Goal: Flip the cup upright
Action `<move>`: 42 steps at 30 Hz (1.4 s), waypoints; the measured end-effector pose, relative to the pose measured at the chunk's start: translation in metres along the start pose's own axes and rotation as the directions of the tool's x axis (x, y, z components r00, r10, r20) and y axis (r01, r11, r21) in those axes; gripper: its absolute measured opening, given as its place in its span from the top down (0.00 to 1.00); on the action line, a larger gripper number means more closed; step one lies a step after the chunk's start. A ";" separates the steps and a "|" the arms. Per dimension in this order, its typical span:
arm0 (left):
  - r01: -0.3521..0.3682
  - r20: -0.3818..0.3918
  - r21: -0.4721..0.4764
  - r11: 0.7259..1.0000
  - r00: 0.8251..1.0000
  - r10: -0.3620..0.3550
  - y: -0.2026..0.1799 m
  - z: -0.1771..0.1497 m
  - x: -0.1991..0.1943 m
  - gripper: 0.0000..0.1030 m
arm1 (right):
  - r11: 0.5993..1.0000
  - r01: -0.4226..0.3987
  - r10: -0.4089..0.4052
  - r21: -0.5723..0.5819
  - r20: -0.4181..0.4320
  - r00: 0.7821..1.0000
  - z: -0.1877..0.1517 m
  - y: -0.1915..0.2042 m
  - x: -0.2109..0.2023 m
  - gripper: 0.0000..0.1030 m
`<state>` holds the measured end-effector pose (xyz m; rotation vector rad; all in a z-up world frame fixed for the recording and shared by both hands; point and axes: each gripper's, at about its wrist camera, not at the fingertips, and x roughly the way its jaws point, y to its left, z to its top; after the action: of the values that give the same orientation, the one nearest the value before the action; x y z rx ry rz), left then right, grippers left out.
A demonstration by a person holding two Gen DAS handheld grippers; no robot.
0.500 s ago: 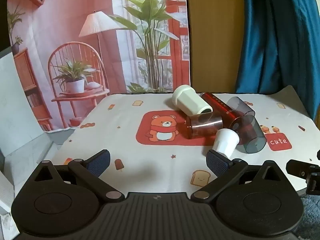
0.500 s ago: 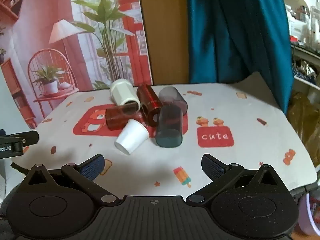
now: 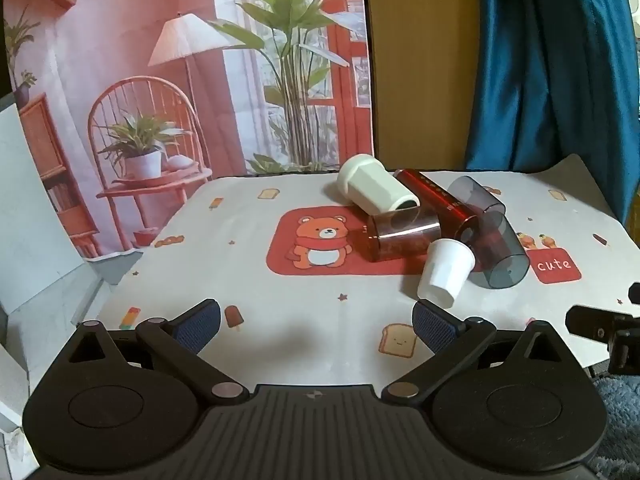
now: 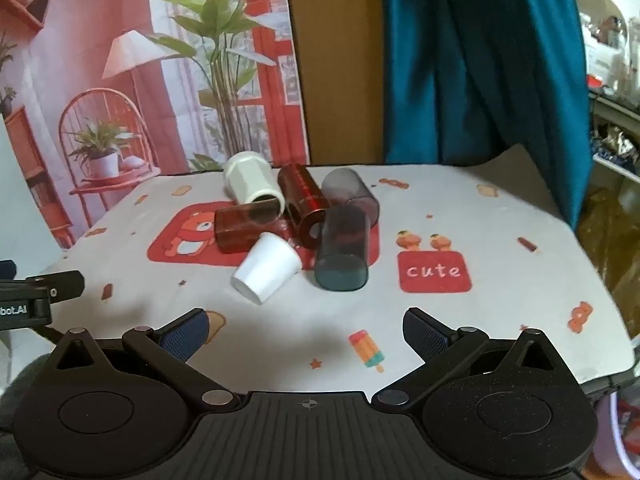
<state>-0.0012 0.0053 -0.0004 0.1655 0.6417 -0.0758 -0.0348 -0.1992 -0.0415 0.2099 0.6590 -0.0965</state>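
Note:
Several cups lie on their sides in a pile on the printed mat. A small white cup (image 3: 446, 268) (image 4: 267, 268) lies nearest. Behind it lie a clear red cup (image 3: 402, 236) (image 4: 244, 226), a cream cup (image 3: 374, 189) (image 4: 252, 182), a dark red cup (image 3: 436, 204) (image 4: 304, 204) and two smoky grey cups (image 3: 498, 252) (image 4: 344, 246). My left gripper (image 3: 316, 322) is open and empty, its right fingertip just below the white cup. My right gripper (image 4: 306, 326) is open and empty, short of the pile.
The mat (image 4: 480, 220) covers the table, whose right edge drops off near clutter (image 4: 612, 140). A room-scene backdrop (image 3: 180, 80) and a blue curtain (image 4: 480, 60) stand behind. The other gripper shows at the left edge of the right wrist view (image 4: 36, 296).
Both grippers have moved very slightly closer to the pile. The cups have not moved.

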 end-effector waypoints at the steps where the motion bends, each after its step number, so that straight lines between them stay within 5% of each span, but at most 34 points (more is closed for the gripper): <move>1: 0.004 -0.002 0.001 1.000 1.000 -0.004 0.000 0.000 0.000 0.00 | 1.000 0.008 -0.008 -0.006 0.002 1.000 0.000 0.001 -0.001 0.00; 42: 0.014 -0.020 -0.036 0.999 1.000 -0.015 -0.001 -0.004 0.008 0.00 | 1.000 0.022 -0.022 -0.009 0.004 1.000 0.001 -0.001 0.000 0.00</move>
<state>0.0023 0.0050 -0.0087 0.1270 0.6639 -0.0763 -0.0345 -0.2004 -0.0403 0.1935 0.6580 -0.1148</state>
